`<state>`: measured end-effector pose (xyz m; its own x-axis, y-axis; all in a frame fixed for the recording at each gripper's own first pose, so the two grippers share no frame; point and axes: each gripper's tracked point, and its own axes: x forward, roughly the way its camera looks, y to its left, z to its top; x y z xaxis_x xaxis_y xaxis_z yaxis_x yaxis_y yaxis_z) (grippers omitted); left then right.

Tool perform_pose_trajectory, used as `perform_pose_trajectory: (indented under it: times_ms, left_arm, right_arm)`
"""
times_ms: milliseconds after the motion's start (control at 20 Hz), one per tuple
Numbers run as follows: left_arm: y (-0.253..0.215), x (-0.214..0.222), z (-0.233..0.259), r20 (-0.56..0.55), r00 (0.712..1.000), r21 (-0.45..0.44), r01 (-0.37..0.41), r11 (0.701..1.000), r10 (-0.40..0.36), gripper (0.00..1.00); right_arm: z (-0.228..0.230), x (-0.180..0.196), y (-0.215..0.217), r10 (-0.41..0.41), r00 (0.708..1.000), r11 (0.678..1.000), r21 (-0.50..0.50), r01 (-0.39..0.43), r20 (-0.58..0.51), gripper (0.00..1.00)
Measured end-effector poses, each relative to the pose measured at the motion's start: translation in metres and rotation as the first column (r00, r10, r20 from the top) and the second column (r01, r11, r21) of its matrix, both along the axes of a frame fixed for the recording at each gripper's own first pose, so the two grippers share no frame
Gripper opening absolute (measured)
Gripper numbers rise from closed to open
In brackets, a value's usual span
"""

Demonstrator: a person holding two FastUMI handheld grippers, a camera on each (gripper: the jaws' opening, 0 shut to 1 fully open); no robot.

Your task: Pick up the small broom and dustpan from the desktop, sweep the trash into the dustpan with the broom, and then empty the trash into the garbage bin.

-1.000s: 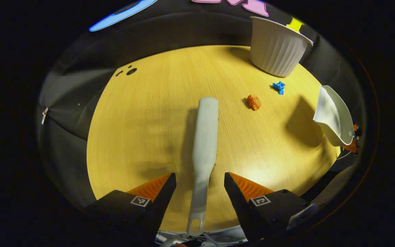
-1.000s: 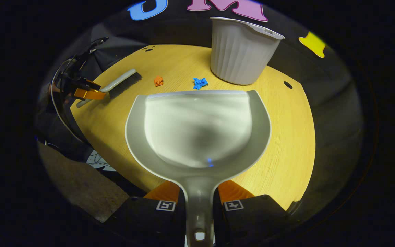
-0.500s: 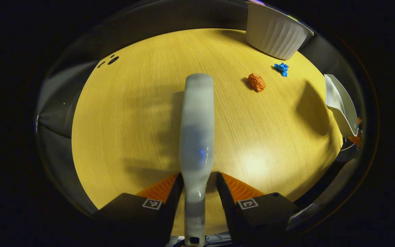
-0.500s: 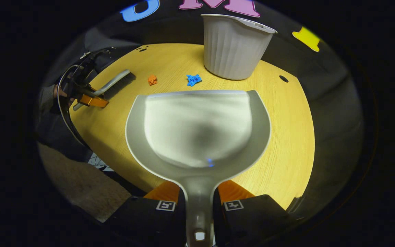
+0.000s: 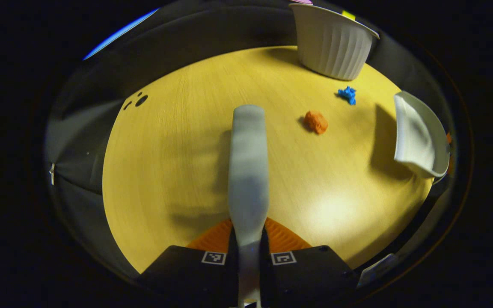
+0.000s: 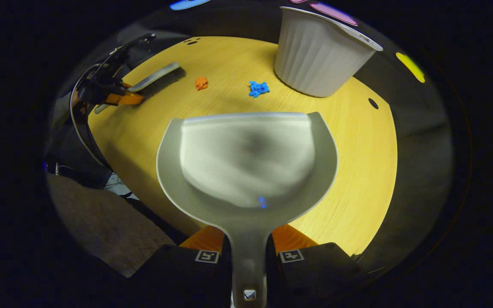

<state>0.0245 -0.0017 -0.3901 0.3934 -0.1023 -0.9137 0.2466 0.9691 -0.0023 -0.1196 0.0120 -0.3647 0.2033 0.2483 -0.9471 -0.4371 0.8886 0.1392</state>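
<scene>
Left gripper [image 5: 248, 239] clamps the broom [image 5: 247, 171]; right gripper [image 6: 248, 250] clamps the dustpan [image 6: 246, 162]. Right gripper view shows bristles at 10 o'clock. No legible writing.

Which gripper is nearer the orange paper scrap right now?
Left. The left gripper, holding the broom, is just beside the orange scrap; the right gripper, holding the dustpan, sits farther back.

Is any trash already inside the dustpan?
No. The dustpan is bare inside; the orange scrap and blue scrap lie on the desktop.
</scene>
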Motion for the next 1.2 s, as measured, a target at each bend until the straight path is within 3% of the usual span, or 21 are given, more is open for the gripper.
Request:
perform_pose_trajectory:
  times_ms: [200,250,300,500,550,650,750,800,950,1000,1050,1150,1200]
  left_arm:
    - [-0.02,0.044,0.004,0.009,0.999,0.034,0.047,0.998,-0.047,0.24]
    - [-0.027,0.05,0.002,0.001,0.998,0.039,0.058,0.998,-0.058,0.24]
    - [-0.035,0.053,0.0,-0.007,0.998,0.039,0.07,0.997,-0.07,0.24]
    - [-0.063,0.059,-0.005,-0.025,0.993,0.034,0.116,0.993,-0.115,0.24]
    - [-0.071,0.062,-0.006,-0.025,0.992,0.031,0.124,0.992,-0.123,0.21]
    - [-0.087,0.068,-0.009,-0.022,0.991,0.026,0.136,0.99,-0.136,0.24]
    - [-0.104,0.075,-0.006,-0.021,0.988,0.012,0.152,0.988,-0.152,0.24]
    - [-0.114,0.077,-0.004,-0.02,0.986,0.0,0.167,0.986,-0.166,0.24]
    - [-0.142,0.079,0.001,-0.025,0.976,-0.045,0.215,0.976,-0.216,0.24]
    - [-0.151,0.078,0.002,-0.027,0.972,-0.058,0.232,0.971,-0.234,0.24]
    - [-0.158,0.078,0.003,-0.027,0.967,-0.069,0.252,0.965,-0.254,0.24]
    - [-0.173,0.074,0.004,-0.029,0.956,-0.091,0.287,0.954,-0.29,0.24]
    - [-0.181,0.071,0.006,-0.03,0.951,-0.104,0.302,0.948,-0.306,0.24]
  right_arm:
    - [-0.009,0.014,0.001,0.063,0.997,0.998,-0.014,-0.063,-0.041,0.36]
    - [-0.012,0.017,0.0,0.073,0.996,0.997,-0.018,-0.074,-0.043,0.41]
    - [-0.015,0.02,-0.001,0.084,0.996,0.996,-0.02,-0.085,-0.041,0.36]
    - [-0.028,0.027,-0.011,0.111,0.993,0.993,-0.038,-0.112,-0.038,0.36]
    - [-0.031,0.027,-0.012,0.119,0.992,0.992,-0.041,-0.121,-0.042,0.31]
    - [-0.038,0.03,-0.015,0.141,0.989,0.989,-0.043,-0.143,-0.044,0.36]
    - [-0.04,0.034,-0.013,0.147,0.988,0.989,-0.02,-0.148,-0.043,0.31]
    - [-0.042,0.035,-0.013,0.146,0.988,0.989,-0.01,-0.147,-0.045,0.36]
    - [-0.048,0.043,-0.012,0.15,0.988,0.989,0.018,-0.15,-0.042,0.36]
    - [-0.049,0.045,-0.013,0.155,0.987,0.988,0.024,-0.154,-0.038,0.31]
    - [-0.051,0.046,-0.013,0.16,0.986,0.987,0.028,-0.159,-0.035,0.36]
    - [-0.052,0.045,-0.016,0.171,0.985,0.985,0.036,-0.17,-0.026,0.36]
    - [-0.054,0.045,-0.017,0.177,0.984,0.984,0.038,-0.176,-0.024,0.31]
